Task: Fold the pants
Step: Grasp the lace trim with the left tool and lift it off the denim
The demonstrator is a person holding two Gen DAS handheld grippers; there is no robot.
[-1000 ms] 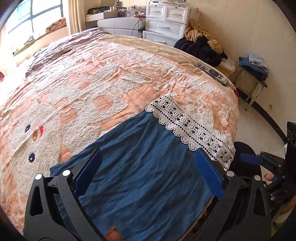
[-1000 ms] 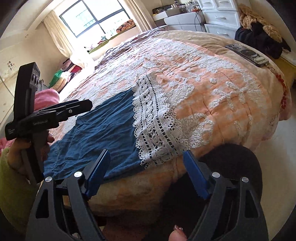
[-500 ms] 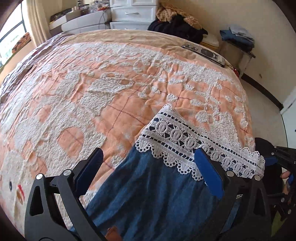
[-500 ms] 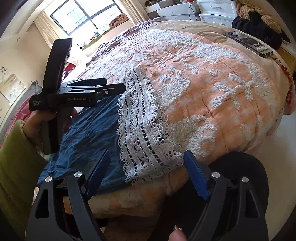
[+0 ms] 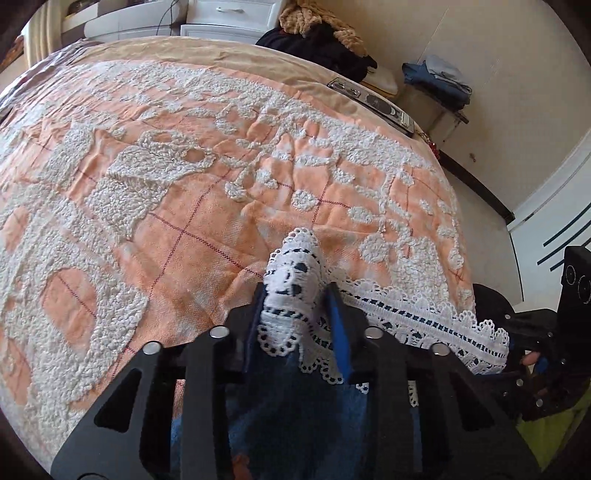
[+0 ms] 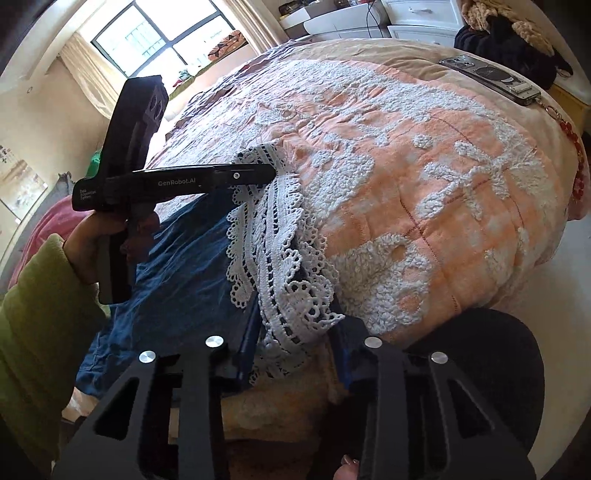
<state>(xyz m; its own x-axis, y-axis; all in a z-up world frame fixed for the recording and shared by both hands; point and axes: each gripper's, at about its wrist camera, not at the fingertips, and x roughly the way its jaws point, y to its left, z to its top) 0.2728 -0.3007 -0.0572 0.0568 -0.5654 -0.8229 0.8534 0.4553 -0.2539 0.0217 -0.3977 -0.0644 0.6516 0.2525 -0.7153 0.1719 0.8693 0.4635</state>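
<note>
Blue pants (image 6: 173, 266) with a white lace hem (image 6: 273, 236) lie at the near edge of the bed. In the left wrist view my left gripper (image 5: 295, 299) is closing its jaws, and the far corner of the lace hem (image 5: 291, 273) is bunched between the blue pads. That left gripper (image 6: 271, 171) also shows side-on in the right wrist view, held by a hand in a green sleeve. My right gripper (image 6: 295, 332) is closing on the hem's near corner at the bed's edge, with lace gathered between its pads.
A peach quilt (image 5: 184, 184) with white tufted patterns covers the bed. A flat silver device (image 6: 491, 79) lies near the far corner. White drawers (image 5: 229, 14), a heap of clothes (image 5: 325, 40) and a stool with folded jeans (image 5: 439, 81) stand beyond. A dark round object (image 6: 480, 350) sits below the edge.
Both grippers have gone from wide open to closed on the lace hem. The left one moved forward and down to the hem's far corner, and the lace is bunched up there.
</note>
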